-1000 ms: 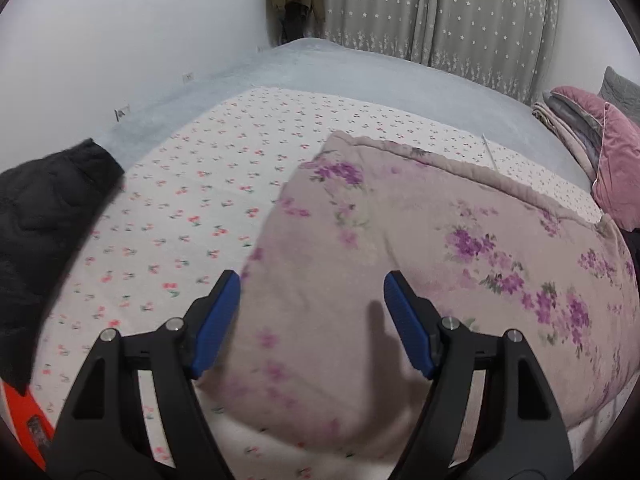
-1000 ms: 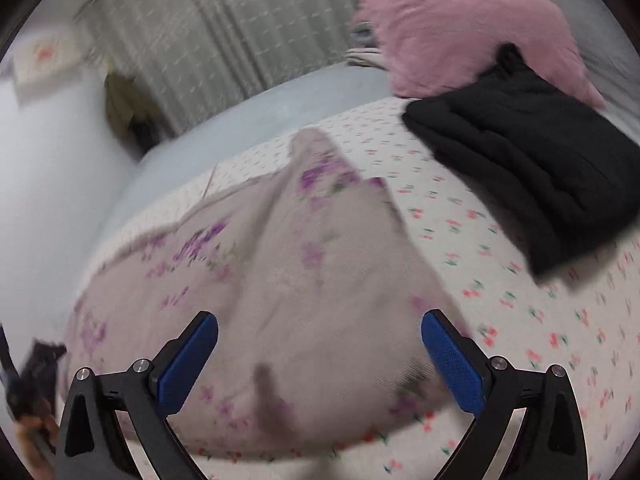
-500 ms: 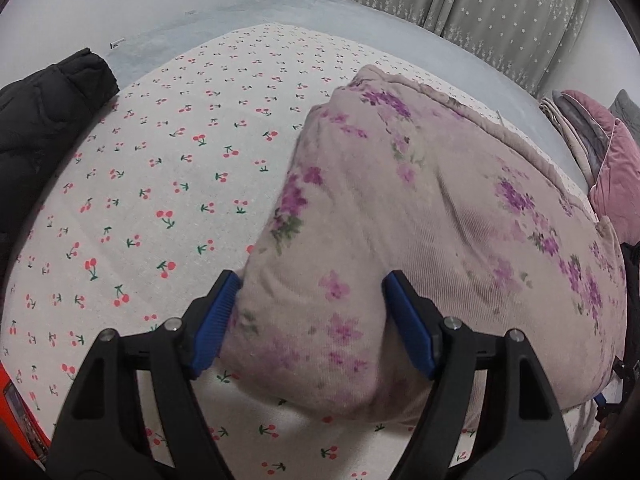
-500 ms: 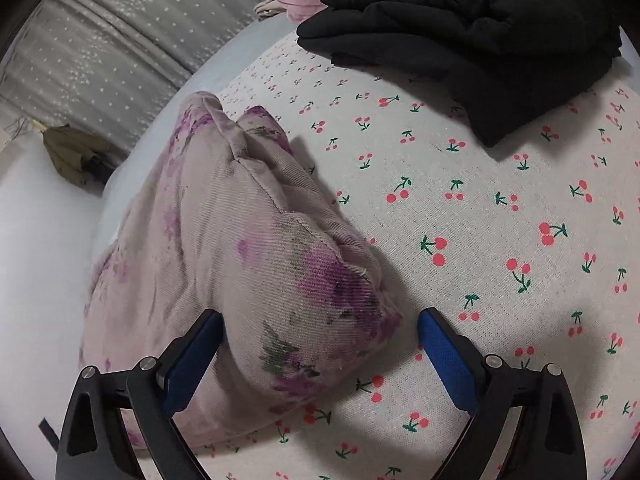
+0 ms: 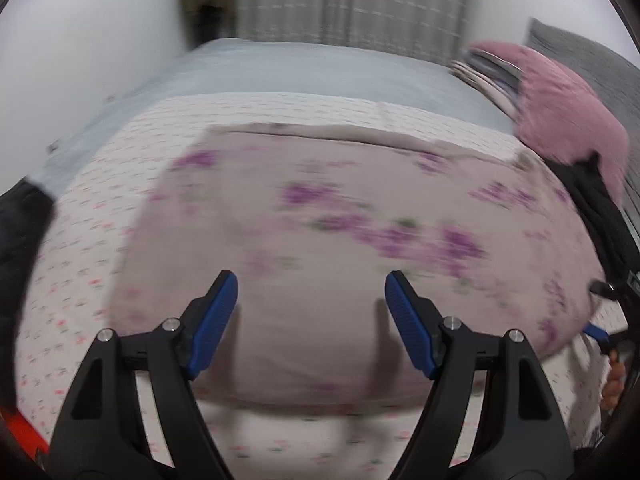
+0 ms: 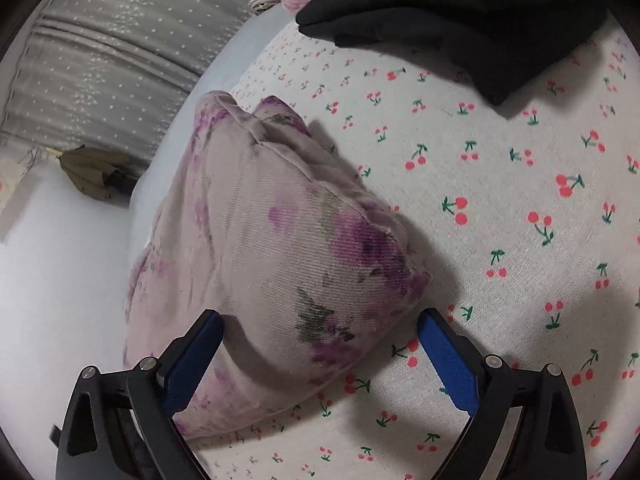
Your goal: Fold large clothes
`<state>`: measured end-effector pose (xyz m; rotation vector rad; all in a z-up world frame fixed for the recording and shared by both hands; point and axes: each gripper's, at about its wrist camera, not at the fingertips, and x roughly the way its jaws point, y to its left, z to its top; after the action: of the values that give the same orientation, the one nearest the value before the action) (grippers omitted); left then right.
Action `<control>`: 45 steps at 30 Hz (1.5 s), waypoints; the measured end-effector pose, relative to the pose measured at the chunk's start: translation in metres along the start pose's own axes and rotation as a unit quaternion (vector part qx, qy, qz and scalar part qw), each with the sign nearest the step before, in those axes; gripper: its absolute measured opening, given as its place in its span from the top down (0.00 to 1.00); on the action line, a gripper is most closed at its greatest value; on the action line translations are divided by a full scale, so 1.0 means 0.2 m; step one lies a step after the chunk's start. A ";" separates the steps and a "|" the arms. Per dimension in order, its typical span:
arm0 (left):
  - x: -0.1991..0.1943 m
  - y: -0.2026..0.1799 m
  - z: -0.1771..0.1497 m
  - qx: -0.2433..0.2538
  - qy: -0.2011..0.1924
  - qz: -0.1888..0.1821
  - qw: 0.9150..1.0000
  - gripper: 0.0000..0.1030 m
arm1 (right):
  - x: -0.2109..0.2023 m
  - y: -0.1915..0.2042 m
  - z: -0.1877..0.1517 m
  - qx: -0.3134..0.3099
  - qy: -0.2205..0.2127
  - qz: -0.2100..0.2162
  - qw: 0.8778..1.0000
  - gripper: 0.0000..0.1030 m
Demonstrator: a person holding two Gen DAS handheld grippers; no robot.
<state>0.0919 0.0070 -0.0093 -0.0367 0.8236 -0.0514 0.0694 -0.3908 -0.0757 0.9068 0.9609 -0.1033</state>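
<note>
A folded padded garment, pale pink with purple flowers (image 5: 320, 240), lies on the cherry-print bed sheet (image 5: 100, 200). My left gripper (image 5: 311, 324) is open and empty, raised above the garment's near edge; this view is motion-blurred. My right gripper (image 6: 320, 356) is open, low over the sheet (image 6: 520, 200), its jaws straddling the garment's folded corner (image 6: 288, 240) without closing on it. The right gripper also shows at the right edge of the left wrist view (image 5: 600, 334).
A folded black jacket (image 6: 460, 12) lies on the sheet beyond the garment. A pink cushion (image 5: 560, 112) and stacked fabrics sit at the head of the bed. Another black garment (image 5: 20, 240) lies at the left edge. Grey curtains (image 5: 352, 0) hang behind.
My left gripper has lifted back from the garment's corner and swung right, now seeing the whole folded garment. My right gripper has moved slightly closer around the corner. Both stayed open.
</note>
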 end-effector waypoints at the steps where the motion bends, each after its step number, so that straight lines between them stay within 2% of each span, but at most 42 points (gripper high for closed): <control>1: 0.02 -0.10 0.00 0.018 0.001 -0.009 1.000 0.26 | -0.01 0.01 0.00 -0.003 -0.002 0.001 1.000 0.04; 3: 0.04 -0.21 0.01 0.042 -0.001 -0.007 0.999 0.26 | 0.00 0.01 0.01 -0.004 -0.001 0.004 1.000 0.04; 5: 0.12 -0.29 0.01 0.068 0.006 0.018 0.997 0.26 | 0.00 -0.01 0.01 0.003 0.001 0.006 1.000 0.04; 7: 0.25 -0.30 0.00 0.063 0.039 0.037 0.997 0.25 | 0.00 -0.02 0.01 0.007 0.003 0.005 1.000 0.04; 9: 0.31 -0.27 0.00 0.041 0.051 0.038 0.997 0.25 | 0.01 -0.02 0.00 0.003 0.011 0.003 1.000 0.04; 14: 0.28 -0.24 0.04 0.021 0.057 0.032 0.998 0.25 | 0.03 0.02 -0.02 -0.010 0.021 0.008 1.000 0.04; 18: 0.22 -0.28 0.05 0.014 0.039 0.033 0.999 0.25 | 0.05 0.04 -0.02 -0.011 0.026 0.018 0.999 0.04; 24: 0.18 -0.29 0.12 -0.010 0.019 -0.007 1.000 0.25 | 0.02 0.01 -0.03 0.018 0.027 0.052 0.998 0.04; 27: 0.22 -0.30 0.24 -0.014 0.016 -0.016 1.000 0.25 | 0.02 0.01 -0.04 0.023 0.025 0.062 0.998 0.04; 29: 0.29 -0.30 0.30 -0.013 0.031 -0.014 0.999 0.25 | 0.03 0.03 -0.05 0.020 0.024 0.058 0.998 0.04; 32: 0.47 -0.27 0.35 -0.029 0.078 -0.018 0.996 0.25 | 0.05 0.04 -0.05 0.014 0.028 0.053 0.998 0.04; 34: 0.59 -0.25 0.33 -0.023 0.102 -0.001 0.994 0.24 | 0.07 0.05 -0.05 0.013 0.032 0.051 0.998 0.04; 37: 0.63 -0.26 0.38 -0.021 0.111 0.003 0.994 0.24 | 0.10 0.06 -0.05 0.011 0.036 0.047 0.998 0.04; 41: 0.66 -0.23 0.52 -0.046 0.115 -0.019 0.992 0.24 | 0.11 0.06 -0.05 0.025 0.035 0.059 0.997 0.04; 45: 0.81 -0.19 0.59 -0.059 0.122 -0.013 0.991 0.24 | 0.12 0.09 -0.07 0.023 0.035 0.060 0.997 0.04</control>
<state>0.2871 -0.0396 -0.0465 -0.1562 1.0697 -0.0324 0.0826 -0.3631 -0.0861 1.0135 0.9694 0.0098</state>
